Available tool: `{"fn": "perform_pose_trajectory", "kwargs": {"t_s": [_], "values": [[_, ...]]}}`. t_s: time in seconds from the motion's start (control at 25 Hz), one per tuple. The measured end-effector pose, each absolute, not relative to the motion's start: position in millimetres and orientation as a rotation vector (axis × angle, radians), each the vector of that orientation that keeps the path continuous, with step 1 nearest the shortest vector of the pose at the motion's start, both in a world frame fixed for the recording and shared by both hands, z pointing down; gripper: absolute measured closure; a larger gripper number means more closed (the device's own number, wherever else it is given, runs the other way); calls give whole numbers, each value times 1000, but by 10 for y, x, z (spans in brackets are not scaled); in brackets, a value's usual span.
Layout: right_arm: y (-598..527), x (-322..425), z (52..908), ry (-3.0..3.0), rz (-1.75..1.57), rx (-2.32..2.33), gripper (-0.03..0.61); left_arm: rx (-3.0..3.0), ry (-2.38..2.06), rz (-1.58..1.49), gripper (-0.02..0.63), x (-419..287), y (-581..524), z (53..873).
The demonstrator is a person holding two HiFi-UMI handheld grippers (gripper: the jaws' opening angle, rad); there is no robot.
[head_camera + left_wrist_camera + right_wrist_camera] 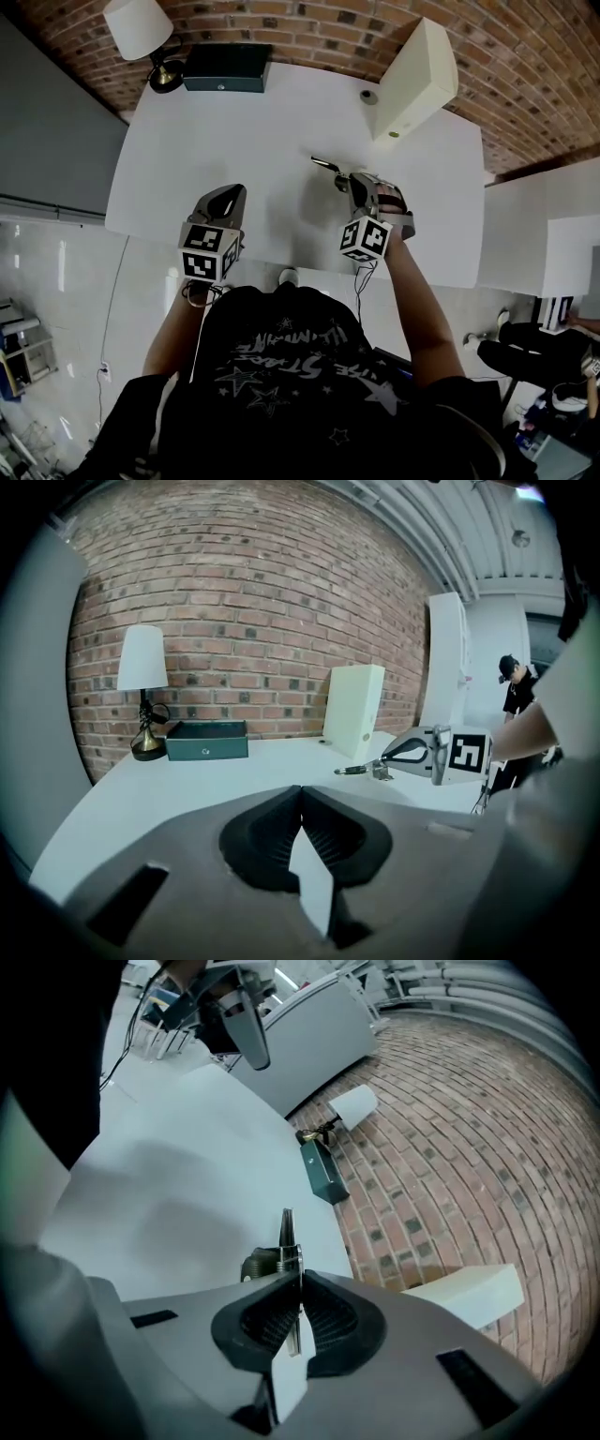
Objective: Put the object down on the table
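A slim metal tool (325,166) with a small sprung part sticks out from my right gripper (348,182), which is shut on its rear end. It hangs just above the white table (234,131), right of the middle. In the right gripper view the tool (287,1235) stands edge-on between the closed pads. From the left gripper view the tool (360,770) points left out of the right gripper (405,754). My left gripper (233,195) hovers over the table's near left part, jaws closed together with nothing in them (301,805).
At the table's far edge stand a white-shaded lamp (142,30), a dark green box (227,67) and a tall cream box (413,78), with a small round object (368,96) beside it. A brick wall lies behind. A person stands off to the right (517,700).
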State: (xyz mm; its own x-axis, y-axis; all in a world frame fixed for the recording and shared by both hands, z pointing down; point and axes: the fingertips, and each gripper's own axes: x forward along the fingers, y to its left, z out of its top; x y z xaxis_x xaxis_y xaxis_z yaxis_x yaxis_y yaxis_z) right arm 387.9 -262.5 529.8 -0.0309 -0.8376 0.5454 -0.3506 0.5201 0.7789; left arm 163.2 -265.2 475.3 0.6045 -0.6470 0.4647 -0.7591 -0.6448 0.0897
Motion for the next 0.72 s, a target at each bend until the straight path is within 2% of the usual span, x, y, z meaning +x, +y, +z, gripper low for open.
{"fn": "perform_pose_trajectory", "kwargs": {"t_s": [0.72], "values": [[-2711, 3805, 5773, -1547, -545, 907, 563, 2484, -1238, 619, 594, 1458, -2558, 4875]]}}
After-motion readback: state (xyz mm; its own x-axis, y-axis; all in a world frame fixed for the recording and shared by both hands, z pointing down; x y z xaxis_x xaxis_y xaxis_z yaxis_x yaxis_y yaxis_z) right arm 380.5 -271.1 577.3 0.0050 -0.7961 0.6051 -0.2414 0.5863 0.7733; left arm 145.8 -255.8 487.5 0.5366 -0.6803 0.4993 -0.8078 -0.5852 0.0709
